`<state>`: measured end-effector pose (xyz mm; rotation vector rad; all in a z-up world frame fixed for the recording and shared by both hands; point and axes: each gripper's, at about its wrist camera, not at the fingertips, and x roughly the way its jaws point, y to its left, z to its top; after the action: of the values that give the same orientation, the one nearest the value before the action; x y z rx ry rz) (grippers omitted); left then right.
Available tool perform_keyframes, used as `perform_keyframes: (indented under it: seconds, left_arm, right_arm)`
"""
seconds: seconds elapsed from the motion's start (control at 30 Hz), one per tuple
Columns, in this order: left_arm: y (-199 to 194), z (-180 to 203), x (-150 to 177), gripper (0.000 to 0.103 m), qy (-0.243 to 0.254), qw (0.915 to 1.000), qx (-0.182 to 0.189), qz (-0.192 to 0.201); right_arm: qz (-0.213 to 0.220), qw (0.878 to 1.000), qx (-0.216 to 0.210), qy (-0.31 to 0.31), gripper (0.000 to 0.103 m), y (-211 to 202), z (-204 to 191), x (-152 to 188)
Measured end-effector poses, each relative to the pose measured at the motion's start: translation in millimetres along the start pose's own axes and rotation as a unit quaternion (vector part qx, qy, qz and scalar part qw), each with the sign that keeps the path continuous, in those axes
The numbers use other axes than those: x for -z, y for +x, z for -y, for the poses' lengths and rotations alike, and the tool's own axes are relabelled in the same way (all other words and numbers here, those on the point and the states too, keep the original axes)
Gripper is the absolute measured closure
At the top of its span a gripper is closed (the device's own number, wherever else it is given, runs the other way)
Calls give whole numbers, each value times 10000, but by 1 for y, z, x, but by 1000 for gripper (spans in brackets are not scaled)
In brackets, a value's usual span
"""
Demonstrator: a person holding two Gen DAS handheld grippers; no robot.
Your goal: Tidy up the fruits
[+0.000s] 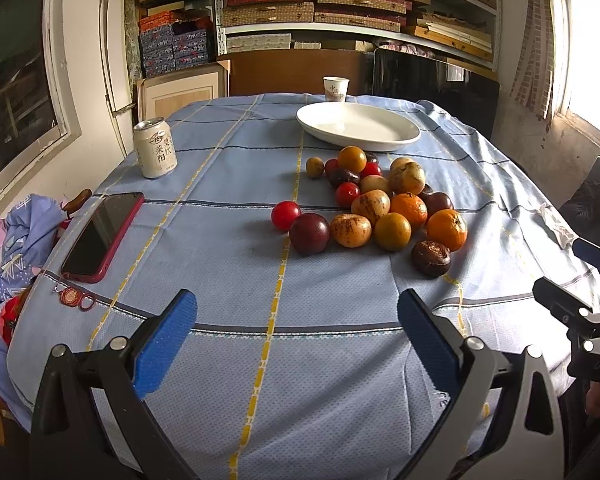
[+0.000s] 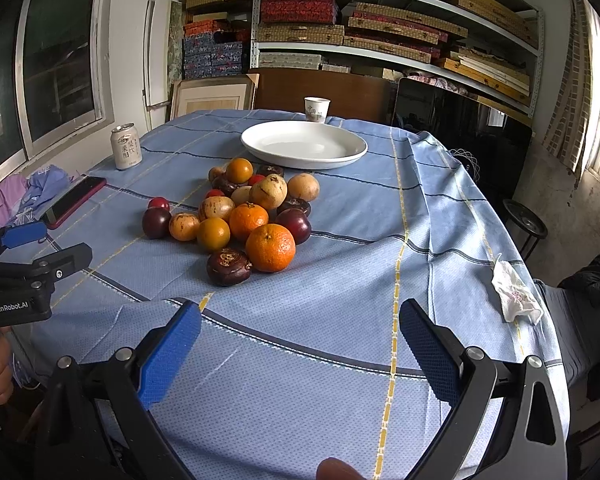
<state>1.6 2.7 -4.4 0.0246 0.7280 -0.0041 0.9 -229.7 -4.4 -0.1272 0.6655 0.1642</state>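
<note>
Left wrist view shows the left claw (image 1: pixel 296 330) spread wide and released, holding nothing, poised low over the near part of the table (image 1: pixel 228 380) with its blue checked cloth. The pile of fruits (image 1: pixel 380 204) lies ahead of it and a little to the right, well apart from both blue pads: oranges, small red tomatoes, dark plums, speckled tan fruits and a brown wrinkled one nearest the claw's right finger. Beyond the pile, close to it, sits a white oval plate (image 1: pixel 358 126), with a paper cup (image 1: pixel 335 89) behind that at the far edge. A drink can (image 1: pixel 155 148) stands at the left edge and a red-cased phone (image 1: pixel 104 236) lies nearer on the same side. In the right wrist view the right claw (image 2: pixel 300 340) is likewise spread and grasping nothing, above bare cloth; the fruits (image 2: pixel 240 216) sit ahead and to its left, the big orange (image 2: pixel 270 247) and the brown wrinkled fruit (image 2: pixel 228 266) closest, still clear of the fingers. A crumpled tissue (image 2: pixel 514 294) rests near the table's right edge.
</note>
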Motion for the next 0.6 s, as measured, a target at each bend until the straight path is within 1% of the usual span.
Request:
perform_keyframes:
  seconds: [0.37,0.6]
  left_arm:
    - [3,-4,1,5,-26,10000,-5,-23]
    - [4,-5,2,5,-28,10000,-17,-38]
  right_arm:
    - [-16,10000,-19,-2,3,6,2,3]
    - [-35,10000,-21,-21,3,6,-5,2]
